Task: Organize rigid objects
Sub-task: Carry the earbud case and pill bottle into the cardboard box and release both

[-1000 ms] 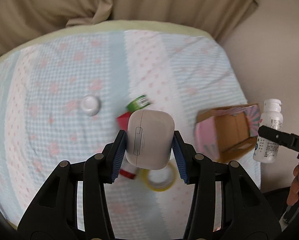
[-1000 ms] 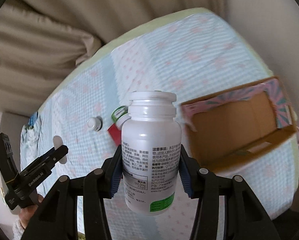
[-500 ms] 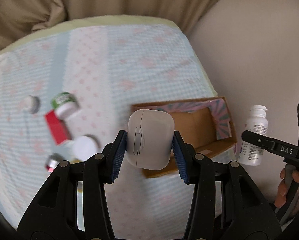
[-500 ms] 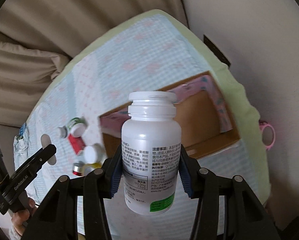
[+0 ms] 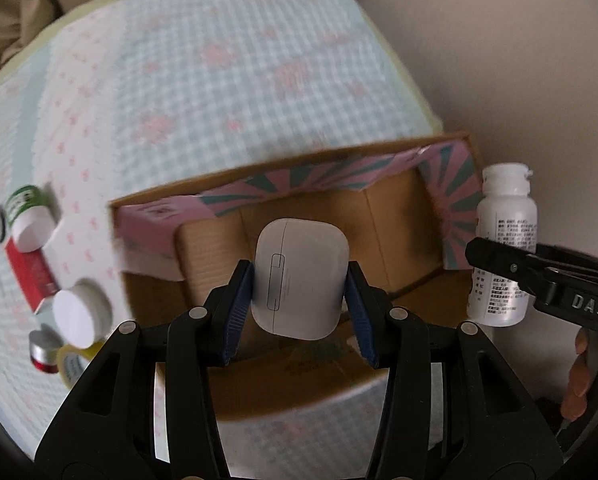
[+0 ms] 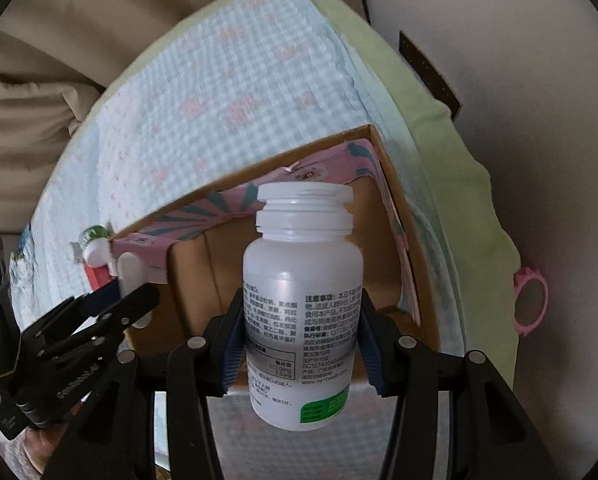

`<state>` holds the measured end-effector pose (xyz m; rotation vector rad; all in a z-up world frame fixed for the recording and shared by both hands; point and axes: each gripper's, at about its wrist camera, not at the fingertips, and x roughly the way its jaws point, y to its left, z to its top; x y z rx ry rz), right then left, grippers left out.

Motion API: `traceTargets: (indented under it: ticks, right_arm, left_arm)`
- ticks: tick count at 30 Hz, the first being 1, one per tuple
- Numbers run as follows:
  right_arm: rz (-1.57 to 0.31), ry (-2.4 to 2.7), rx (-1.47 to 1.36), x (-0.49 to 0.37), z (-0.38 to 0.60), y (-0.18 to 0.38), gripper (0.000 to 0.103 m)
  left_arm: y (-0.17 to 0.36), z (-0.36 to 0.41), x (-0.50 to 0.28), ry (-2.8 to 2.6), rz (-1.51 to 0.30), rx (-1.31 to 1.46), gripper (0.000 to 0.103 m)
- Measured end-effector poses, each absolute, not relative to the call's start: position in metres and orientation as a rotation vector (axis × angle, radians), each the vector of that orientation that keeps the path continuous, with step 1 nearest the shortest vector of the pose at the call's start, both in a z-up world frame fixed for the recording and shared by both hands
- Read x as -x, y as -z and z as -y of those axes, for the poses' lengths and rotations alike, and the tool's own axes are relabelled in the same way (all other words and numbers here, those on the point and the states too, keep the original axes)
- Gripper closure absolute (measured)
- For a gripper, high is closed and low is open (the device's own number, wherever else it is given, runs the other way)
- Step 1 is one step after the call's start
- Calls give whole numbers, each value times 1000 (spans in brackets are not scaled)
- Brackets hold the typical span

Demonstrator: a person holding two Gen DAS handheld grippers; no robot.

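Two loads are poised over the box at once. The left hand-held gripper [image 5: 299, 300] clamps a white rounded case [image 5: 301, 278] between its blue pads; the right hand-held gripper [image 6: 301, 340] pinches a white pill bottle [image 6: 303, 320] at its waist, cap up, label dense with print. Both point steeply down above the open cardboard box [image 5: 403, 236], which sits on the checked bedspread [image 5: 219, 80]. This looks like the delivery step; next, each should lower inside the brown walls and release without colliding. Small jars [image 5: 81, 316] and a red packet [image 5: 31, 276] lie left of the box.
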<state>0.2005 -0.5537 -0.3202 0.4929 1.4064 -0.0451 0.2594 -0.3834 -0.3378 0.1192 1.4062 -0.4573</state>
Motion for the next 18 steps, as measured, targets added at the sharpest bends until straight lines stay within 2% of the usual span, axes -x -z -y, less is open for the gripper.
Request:
traceTargets:
  ticks: [6, 9, 11, 18]
  right_arm:
    - [-1441, -11, -436, -208, 547, 356, 57]
    - [-1450, -44, -292, -210, 531, 367, 57]
    - [-1445, -89, -211, -208, 518, 374, 57]
    - [-1459, -139, -218, -209, 511, 390, 57]
  left_arm:
    - [389, 390, -264, 423, -1488, -183, 61]
    - [406, 388, -265, 404, -1511, -211, 61]
    - [412, 389, -266, 398, -1509, -237, 61]
    - [410, 394, -272, 443, -1497, -278, 60]
